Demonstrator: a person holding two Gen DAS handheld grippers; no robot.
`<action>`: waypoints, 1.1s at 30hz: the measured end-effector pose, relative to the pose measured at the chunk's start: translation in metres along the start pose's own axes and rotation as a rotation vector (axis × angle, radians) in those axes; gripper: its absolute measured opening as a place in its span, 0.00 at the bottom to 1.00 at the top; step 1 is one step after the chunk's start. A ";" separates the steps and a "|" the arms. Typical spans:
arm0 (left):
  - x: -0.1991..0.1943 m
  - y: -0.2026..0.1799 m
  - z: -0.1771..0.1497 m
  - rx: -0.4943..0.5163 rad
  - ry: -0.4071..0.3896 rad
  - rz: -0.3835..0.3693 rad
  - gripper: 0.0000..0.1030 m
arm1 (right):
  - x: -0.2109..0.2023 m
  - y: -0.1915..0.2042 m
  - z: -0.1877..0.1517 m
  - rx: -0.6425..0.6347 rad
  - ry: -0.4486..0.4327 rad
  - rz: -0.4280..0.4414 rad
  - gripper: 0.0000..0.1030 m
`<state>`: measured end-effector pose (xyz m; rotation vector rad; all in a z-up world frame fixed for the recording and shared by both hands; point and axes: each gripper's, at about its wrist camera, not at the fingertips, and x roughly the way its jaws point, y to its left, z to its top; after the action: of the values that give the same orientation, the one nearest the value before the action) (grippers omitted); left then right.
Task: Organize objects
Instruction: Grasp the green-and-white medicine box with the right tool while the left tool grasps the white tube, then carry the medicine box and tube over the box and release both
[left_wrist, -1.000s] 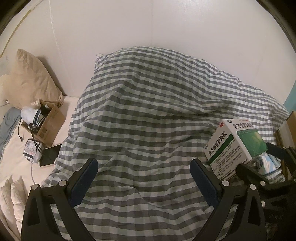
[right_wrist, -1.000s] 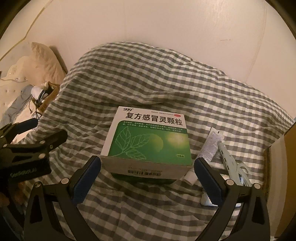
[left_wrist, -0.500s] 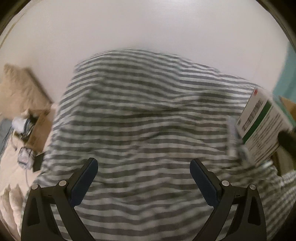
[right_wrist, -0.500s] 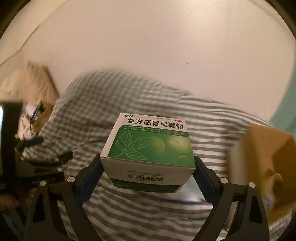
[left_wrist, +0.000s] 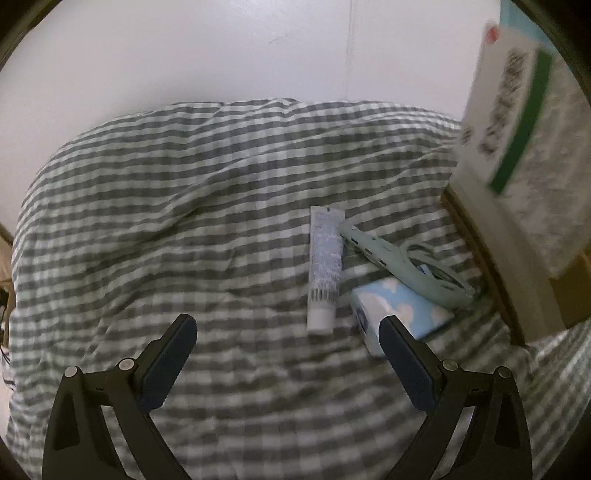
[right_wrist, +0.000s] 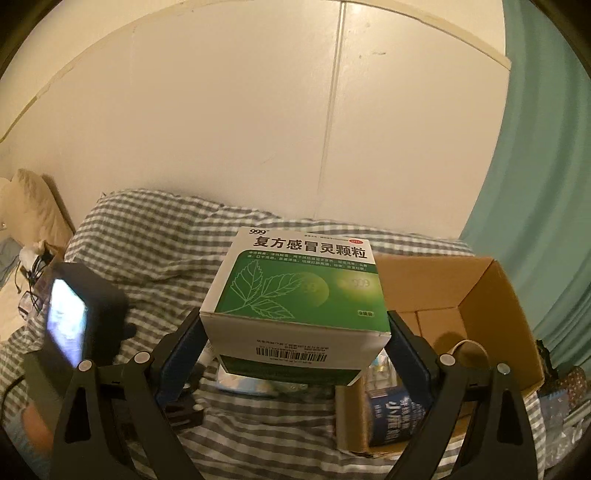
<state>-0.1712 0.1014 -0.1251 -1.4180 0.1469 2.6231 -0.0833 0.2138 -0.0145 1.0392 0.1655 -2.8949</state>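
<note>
Right tool (right_wrist: 295, 332) pinches the green-and-white medicine box (right_wrist: 295, 295) between its pads, held in the air above the bed and just left of the open cardboard box (right_wrist: 480, 295). My left tool (left_wrist: 288, 343) is spread wide and carries nothing, hovering over the checked duvet (left_wrist: 184, 203). By my reckoning the sorting is only partly done — a few items already sit in the near corner of the cardboard box, while a white tube (left_wrist: 325, 266), a pale green power strip with its cord (left_wrist: 399, 262) and a blue cloud-print packet (left_wrist: 402, 310) lie close together on the duvet. The far half of the cardboard box looks bare, so there is room to lower my load, though I must clear its raised near wall first — and the teal curtain (right_wrist: 546, 184) hangs close on the right.
</note>
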 end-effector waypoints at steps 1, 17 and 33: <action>0.005 0.001 0.003 0.002 0.007 0.004 0.97 | -0.001 -0.003 0.001 0.004 -0.004 0.009 0.90; 0.051 -0.006 0.010 0.069 0.101 -0.128 0.23 | 0.015 -0.016 -0.004 0.015 0.027 0.037 0.90; -0.160 -0.038 0.054 0.030 -0.236 -0.153 0.23 | -0.099 -0.046 0.041 -0.068 -0.121 0.036 0.90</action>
<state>-0.1222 0.1327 0.0375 -1.0539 0.0468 2.6222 -0.0369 0.2567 0.0841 0.8447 0.2336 -2.8868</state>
